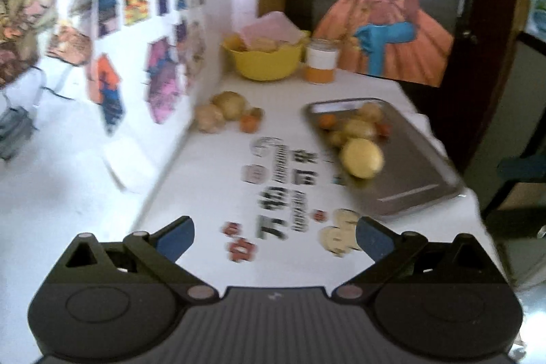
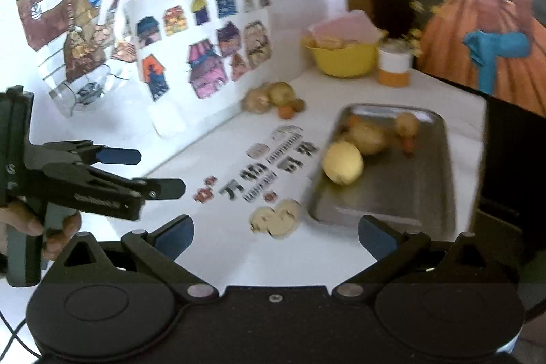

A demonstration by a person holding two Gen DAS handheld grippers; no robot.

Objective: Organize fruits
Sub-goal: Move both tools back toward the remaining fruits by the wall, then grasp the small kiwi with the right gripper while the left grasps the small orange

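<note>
Both grippers wide open, holding nothing — left gripper (image 1: 274, 236), right gripper (image 2: 276, 236). On the steel tray (image 2: 409, 193): one yellow lemon (image 2: 343, 162), two brownish fruits, at least two small orange ones — blurred. By the wall, a loose pile (image 2: 273, 98): two brownish fruits, two small ones.

The tray (image 2: 426, 193) is looking like brushed metal, dully gleaming; the lemon (image 2: 343, 162) is showing matt skin; the bowl (image 2: 344, 60) is appearing as smooth yellow plastic.
</note>
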